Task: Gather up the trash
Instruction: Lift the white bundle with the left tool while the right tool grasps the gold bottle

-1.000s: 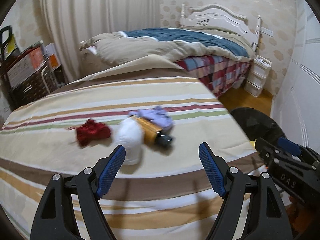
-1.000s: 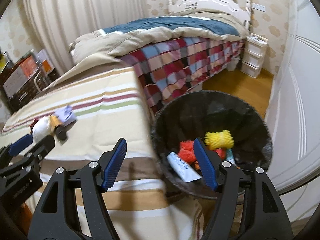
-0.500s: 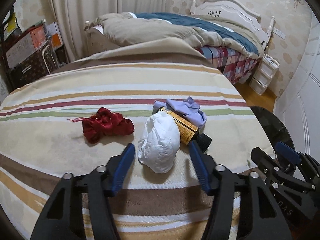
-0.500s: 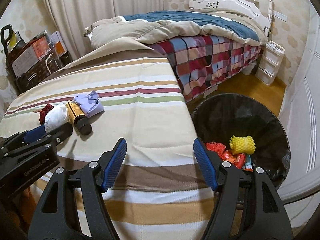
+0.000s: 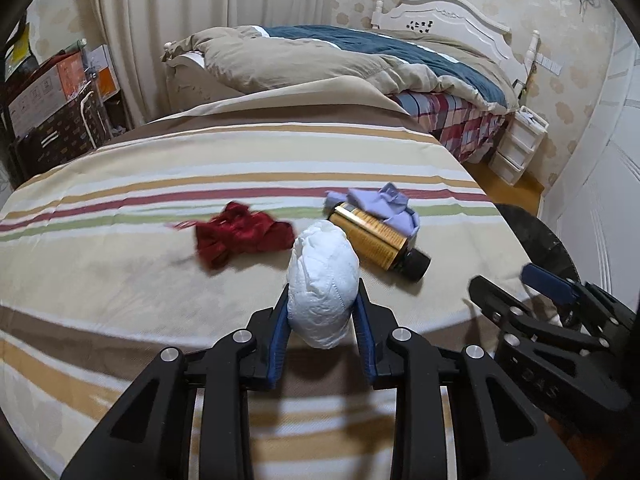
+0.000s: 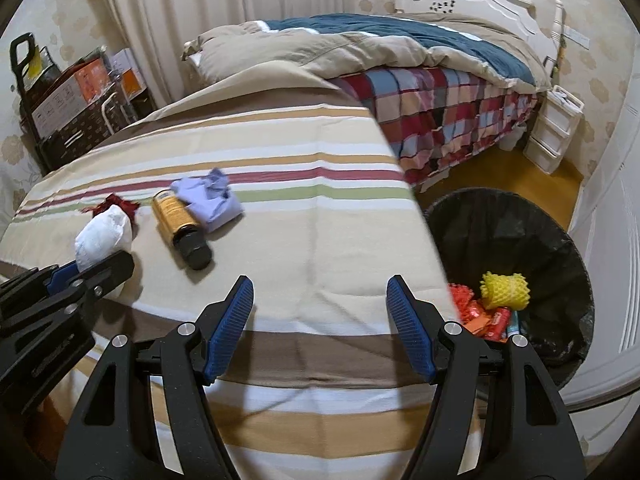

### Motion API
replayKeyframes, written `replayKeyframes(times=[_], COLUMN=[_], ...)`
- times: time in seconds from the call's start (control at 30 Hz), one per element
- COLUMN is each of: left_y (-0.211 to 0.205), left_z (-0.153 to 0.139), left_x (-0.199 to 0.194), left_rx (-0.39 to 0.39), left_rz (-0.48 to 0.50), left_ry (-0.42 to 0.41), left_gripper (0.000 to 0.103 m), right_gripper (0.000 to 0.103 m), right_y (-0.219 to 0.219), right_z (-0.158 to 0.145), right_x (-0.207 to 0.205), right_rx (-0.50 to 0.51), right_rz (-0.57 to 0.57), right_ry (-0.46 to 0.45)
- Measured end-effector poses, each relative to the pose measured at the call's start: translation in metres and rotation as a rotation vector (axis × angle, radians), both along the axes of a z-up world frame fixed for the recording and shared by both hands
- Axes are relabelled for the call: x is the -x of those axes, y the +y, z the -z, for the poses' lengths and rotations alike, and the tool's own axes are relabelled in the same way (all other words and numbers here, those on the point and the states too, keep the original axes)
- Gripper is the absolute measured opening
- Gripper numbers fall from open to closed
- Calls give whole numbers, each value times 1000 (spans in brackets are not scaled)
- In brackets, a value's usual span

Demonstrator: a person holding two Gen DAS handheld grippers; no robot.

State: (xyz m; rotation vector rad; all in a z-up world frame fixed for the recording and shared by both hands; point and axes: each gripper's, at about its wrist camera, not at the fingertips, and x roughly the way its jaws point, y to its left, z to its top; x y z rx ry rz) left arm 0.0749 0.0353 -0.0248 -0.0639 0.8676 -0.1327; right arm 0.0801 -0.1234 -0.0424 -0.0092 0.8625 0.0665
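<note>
A white crumpled paper wad [image 5: 322, 282] lies on the striped bedspread [image 5: 120, 280]. My left gripper [image 5: 322, 320] is shut on the wad, one blue pad on each side. Beside the wad lie a red crumpled wrapper [image 5: 240, 236], a gold bottle with a black cap [image 5: 376, 240] and a lilac crumpled cloth [image 5: 384, 204]. The wad also shows in the right wrist view [image 6: 105, 236], with the bottle [image 6: 181, 220] and the lilac cloth [image 6: 210, 200]. My right gripper [image 6: 320, 320] is open and empty above the bedspread's front edge.
A black-lined trash bin [image 6: 520, 240] stands on the floor right of the bed, holding a yellow foam net [image 6: 505, 290] and red wrappers [image 6: 472, 312]. A second bed with a plaid sheet [image 6: 440, 108] lies behind. White drawers [image 6: 554, 132] and boxes [image 6: 72, 92] line the walls.
My left gripper moved forward over the bedspread and closed its pads on the white wad. My right gripper swung left from over the bin to the bedspread's edge and stayed open.
</note>
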Motion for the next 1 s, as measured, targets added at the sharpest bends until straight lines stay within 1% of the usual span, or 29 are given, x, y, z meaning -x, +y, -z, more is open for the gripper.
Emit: replayKeyframes(times=[0.2,0.37,0.6,0.7,0.9,1.0], left_y=[27,50,79,90,104,109], left_z=[-1,0,2,5,6,7], left_x=[12,17,15,13,11,8], left_rx=[19,1,-7,-4,-9,-11], left_rz=[-38,-81,-137,-158,-182,-188], left_ry=[5,-4,-5,0,-4,-5], left_gripper=[31,31,31,31,31,31], right_gripper=[68,68,67,65,64,64], right_y=[26,43,66,73,90,90], right_z=[2,1,-2,-2,0,0], right_x=[-3,-11,-18,-20,-16,-18], right_rx=[16,14,20,14,17,14], right_rz=[-64,-95,-142,-161,-209,-207], right_ry=[11,12,2,10,24,25])
